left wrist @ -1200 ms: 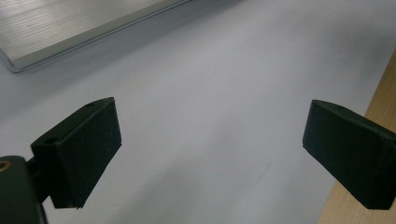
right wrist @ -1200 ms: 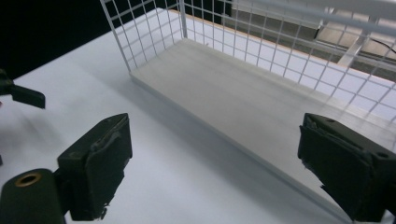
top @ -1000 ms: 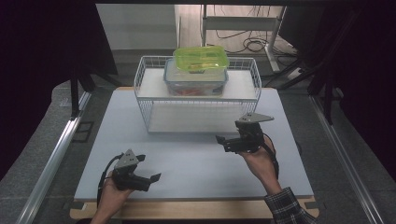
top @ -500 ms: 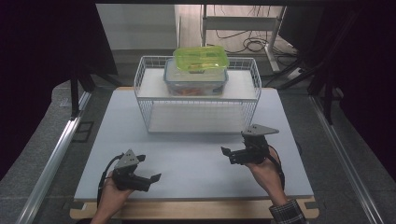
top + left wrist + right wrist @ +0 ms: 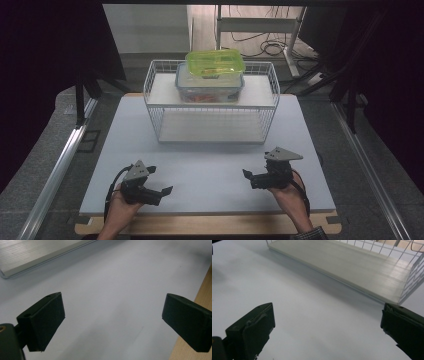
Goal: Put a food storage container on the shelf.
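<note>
**Both tools empty and far from the stacked boxes: the reach is where the risk is**

In the high view, the left tool point(image 5: 159, 181) and the right tool point(image 5: 248, 178) rest low over the near part of the white worktop point(image 5: 210, 170), each held by a hand, and both are well apart from the wire rack point(image 5: 212, 102). On the upper shelf of the rack stands a clear box point(image 5: 210, 87) with something red inside, and a box with green lid point(image 5: 216, 64) lies on top of it, shifted a little to the right. I judge this stack to be the weak point: if one tool pushes the upper box from the side, it can slide off the lower one, or the whole light rack can move on the smooth worktop. The wire rim around the top shelf can also catch a jaw that comes in too low.

In the left gripper view, the jaws stand spread wide, with nothing between them; below is bare worktop, with the wooden edge point(image 5: 203, 293) at the right. A careless move toward this edge can carry the tool off the surface.

In the right gripper view, the jaws are also spread wide and empty. Ahead lies the lower shelf point(image 5: 352, 267) of the rack, with the white wires at its right side. A straight push forward probably hits this shelf front and not the boxes above.
</note>
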Demonstrator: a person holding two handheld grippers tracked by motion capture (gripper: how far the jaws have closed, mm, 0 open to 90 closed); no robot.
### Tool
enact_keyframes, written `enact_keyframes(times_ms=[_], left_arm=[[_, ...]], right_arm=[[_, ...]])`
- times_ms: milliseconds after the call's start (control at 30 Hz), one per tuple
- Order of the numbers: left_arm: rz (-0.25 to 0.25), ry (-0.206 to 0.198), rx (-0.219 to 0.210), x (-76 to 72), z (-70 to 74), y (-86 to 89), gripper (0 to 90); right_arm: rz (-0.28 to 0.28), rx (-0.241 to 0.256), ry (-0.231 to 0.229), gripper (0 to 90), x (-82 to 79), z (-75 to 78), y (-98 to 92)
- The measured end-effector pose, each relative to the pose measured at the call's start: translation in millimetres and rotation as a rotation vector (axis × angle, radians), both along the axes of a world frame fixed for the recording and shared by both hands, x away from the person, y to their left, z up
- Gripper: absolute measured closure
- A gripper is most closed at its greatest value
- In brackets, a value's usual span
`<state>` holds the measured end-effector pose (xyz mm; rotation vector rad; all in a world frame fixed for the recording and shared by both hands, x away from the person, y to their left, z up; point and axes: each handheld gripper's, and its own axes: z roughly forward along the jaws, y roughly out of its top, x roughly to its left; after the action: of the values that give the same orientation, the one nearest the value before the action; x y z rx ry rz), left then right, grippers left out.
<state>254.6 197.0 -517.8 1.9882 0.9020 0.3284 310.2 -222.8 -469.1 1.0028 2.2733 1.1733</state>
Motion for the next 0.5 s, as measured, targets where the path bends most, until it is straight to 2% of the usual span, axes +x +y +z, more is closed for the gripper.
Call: enact_keyframes(times_ms=[267,500], left_arm=[[-0.012,0.002,0.012,0.2,-2.0,-1.9,4.2],[-0.02,0.005,0.024,0.0,-3.0,-3.3,4.5]], right_arm=[[-0.005,-0.027,0.02,0.0,-6.3,-14.5,-6.6],[0.0,-0.066,0.064,0.0,-11.1,-31.1,-9.4]])
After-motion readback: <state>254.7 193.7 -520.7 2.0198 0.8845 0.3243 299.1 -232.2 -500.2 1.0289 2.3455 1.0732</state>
